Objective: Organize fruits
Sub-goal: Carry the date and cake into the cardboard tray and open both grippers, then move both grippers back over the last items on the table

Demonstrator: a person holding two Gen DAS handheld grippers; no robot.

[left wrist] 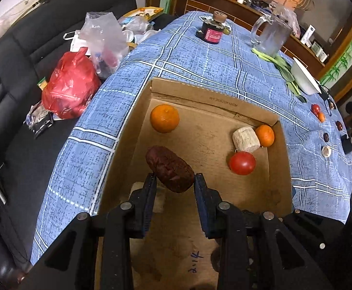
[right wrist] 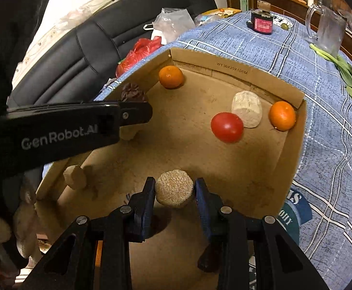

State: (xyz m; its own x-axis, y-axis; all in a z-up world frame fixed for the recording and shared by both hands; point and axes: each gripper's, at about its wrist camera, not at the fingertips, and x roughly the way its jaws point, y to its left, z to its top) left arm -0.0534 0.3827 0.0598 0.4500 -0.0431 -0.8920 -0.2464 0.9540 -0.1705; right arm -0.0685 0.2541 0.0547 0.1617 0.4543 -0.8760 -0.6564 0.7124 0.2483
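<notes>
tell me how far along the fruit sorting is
Done: two oranges, a tomato and a pale chunk already lie in the cardboard box. In hand: the left claw holds a dark red fruit and the right claw a tan round piece, both over the box. Left: several small items along the tablecloth's far edge.

Matt brown cardboard box (left wrist: 137, 130), its floor scuffed and stained. Inside it, 2 oranges (left wrist: 165, 118) with dimpled, faintly shiny peel, and a glossy smooth red tomato (left wrist: 242, 163). The dark red fruit (left wrist: 170, 172) over the box looks wrinkled and dull; the tan round piece (right wrist: 174, 188) is coarse and grainy. Under the box, woven blue plaid cloth (left wrist: 200, 60). Beyond the box, a clear glass mug (left wrist: 271, 35).
</notes>
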